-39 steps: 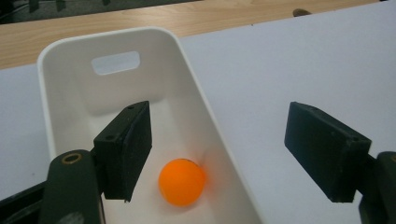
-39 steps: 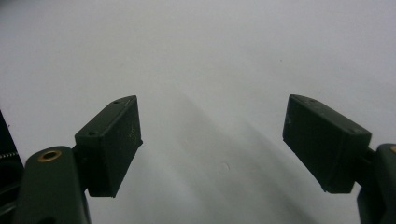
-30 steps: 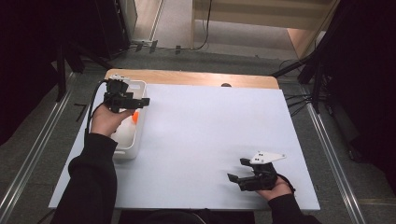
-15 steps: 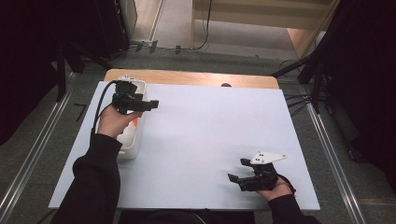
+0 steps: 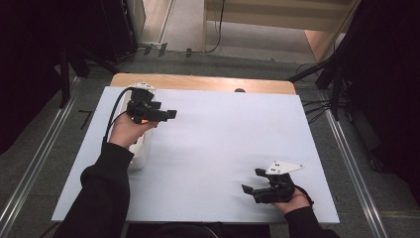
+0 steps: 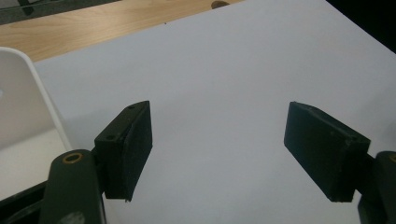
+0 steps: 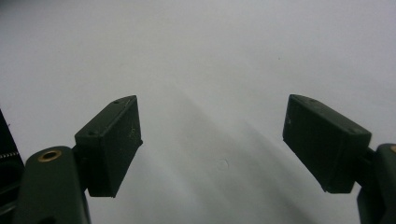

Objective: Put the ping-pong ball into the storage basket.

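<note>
My left gripper [image 5: 170, 115] hovers at the far left of the white sheet [image 5: 223, 134], beside the white tray [image 5: 139, 154], and points to the right. Its jaws stand wide apart with nothing between them, as the left gripper view [image 6: 217, 128] shows over bare sheet. A small orange thing [image 5: 144, 120] peeks out under that hand, over the tray. My right gripper [image 5: 251, 181] rests near the front right of the sheet, open and empty; its own view [image 7: 210, 128] has bare white surface between the jaws.
The tray's white wall [image 6: 18, 102] stands just left of my left jaw. A wooden table edge [image 5: 198, 83] runs along the far side of the sheet. Dark floor, metal rails and cables surround the table.
My left hand has moved right, from over the tray out over the sheet's left part, jaws still apart. The right hand has stayed put.
</note>
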